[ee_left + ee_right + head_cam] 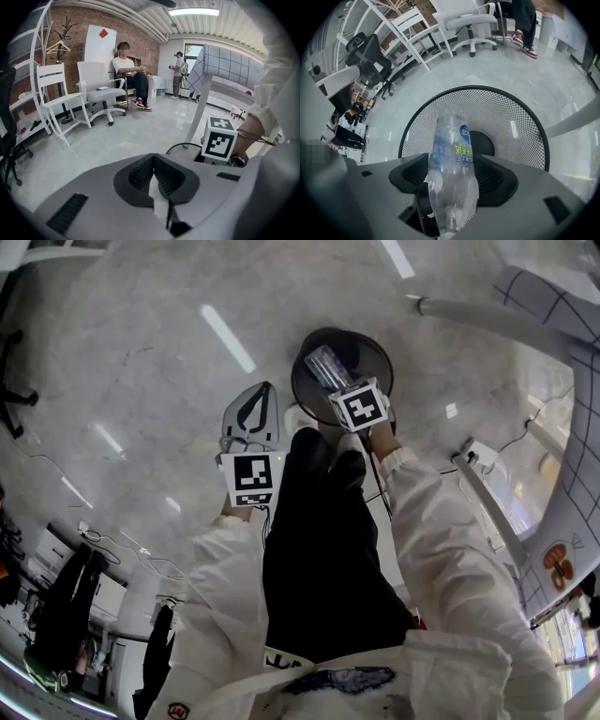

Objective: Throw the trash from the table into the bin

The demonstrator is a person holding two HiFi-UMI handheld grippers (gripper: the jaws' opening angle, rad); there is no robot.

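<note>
The right gripper (330, 371) hugs the clear bottle (450, 154) over the black bin (511, 117) in the middle of the frame, so let go once it points inside; the left gripper (153, 159) is closed, empty.

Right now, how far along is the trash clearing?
Done: no trash shows in the visible part of the bin. In hand: the right gripper has its jaws clamped on a clear bottle, right above the bin's opening. Still to do: dropping it in. The left gripper has its jaws together. Only an edge of the table shows, so what remains there can't be judged.
</note>
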